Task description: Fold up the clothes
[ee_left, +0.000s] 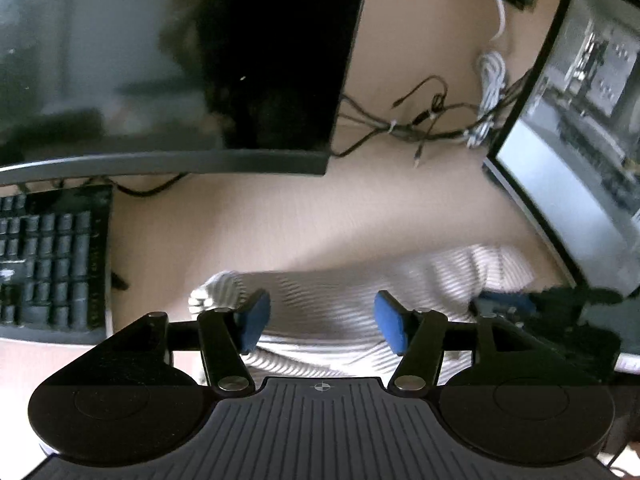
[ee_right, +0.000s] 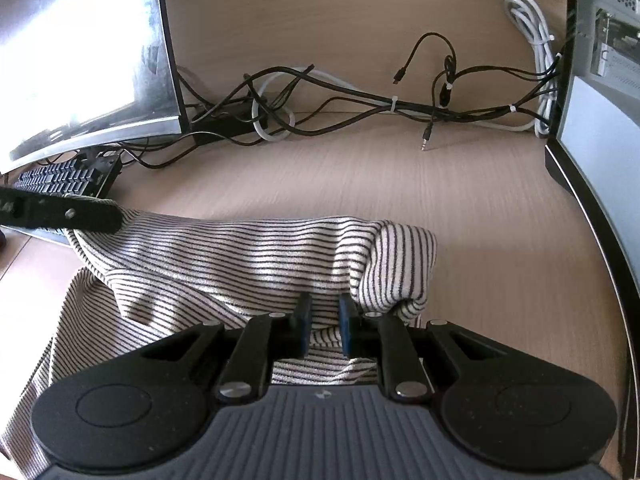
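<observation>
A white garment with thin dark stripes (ee_right: 240, 256) lies bunched on the wooden desk. In the left wrist view it (ee_left: 324, 304) sits right under my left gripper (ee_left: 322, 322), whose blue pads are wide apart and hold nothing. My right gripper (ee_right: 324, 326) has its blue pads close together with a narrow gap, over a fold of the striped cloth; whether the cloth is pinched I cannot tell. The left gripper's black finger (ee_right: 60, 210) shows at the left of the right wrist view, lying over the garment's far left corner.
A curved monitor (ee_left: 180, 60) and black keyboard (ee_left: 52, 264) stand at the left. A computer case (ee_right: 600, 120) bounds the right side. Tangled black and white cables (ee_right: 360, 108) run along the desk's (ee_right: 400, 184) back.
</observation>
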The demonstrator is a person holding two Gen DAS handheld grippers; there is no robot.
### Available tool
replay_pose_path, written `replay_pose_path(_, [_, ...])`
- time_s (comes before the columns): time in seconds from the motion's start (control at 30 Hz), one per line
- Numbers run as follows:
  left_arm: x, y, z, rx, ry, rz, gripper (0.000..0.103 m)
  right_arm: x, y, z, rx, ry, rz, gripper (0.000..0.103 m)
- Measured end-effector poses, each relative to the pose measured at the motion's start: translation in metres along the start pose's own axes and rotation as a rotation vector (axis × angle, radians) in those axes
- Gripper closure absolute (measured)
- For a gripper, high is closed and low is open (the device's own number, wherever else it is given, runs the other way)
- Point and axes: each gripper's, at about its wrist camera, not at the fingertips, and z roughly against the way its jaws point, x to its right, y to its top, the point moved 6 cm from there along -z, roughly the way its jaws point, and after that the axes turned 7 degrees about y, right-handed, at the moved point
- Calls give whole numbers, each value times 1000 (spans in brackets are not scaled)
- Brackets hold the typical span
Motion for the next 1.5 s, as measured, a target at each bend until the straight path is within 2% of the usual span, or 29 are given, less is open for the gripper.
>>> replay_pose_path(0.2, [-8,-13,-13,-40,7,11,41,-1,-2,2,-6,3,-17,88])
replay_pose_path(0.4, [-9,-18,-17,-42,-7,13,40,4,-8,8,-67,44,-97,82])
replay_pose_path(0.47, [-10,-18,-16,-39,-12,11,39,2,-4,17,-49,69,-104,80])
replay_pose_path(0.6, [-4,-19,-18,-35,-19,-1,32,-23,27,47,86,145,10,77])
replay_pose_path(0.67, [-1,-18,-19,-34,-19,-8,30,-30,42,51,133,146,49,66])
replay_pose_path(0.73, [-1,-19,-19,-34,-21,-9,30,-27,50,44,152,124,58,65])
replay_pose_path(0.9, [-3,-20,-18,-32,-37,-7,30,-2,36,6,44,62,-44,65])
replay_pose_path(1.1, [-2,-19,-21,-28,-55,-7,24,-1,-1,7,-25,60,-19,66])
replay_pose_path(1.5, [7,-5,-35,-6,-51,-52,20,3,3,-5,-11,39,37,66])
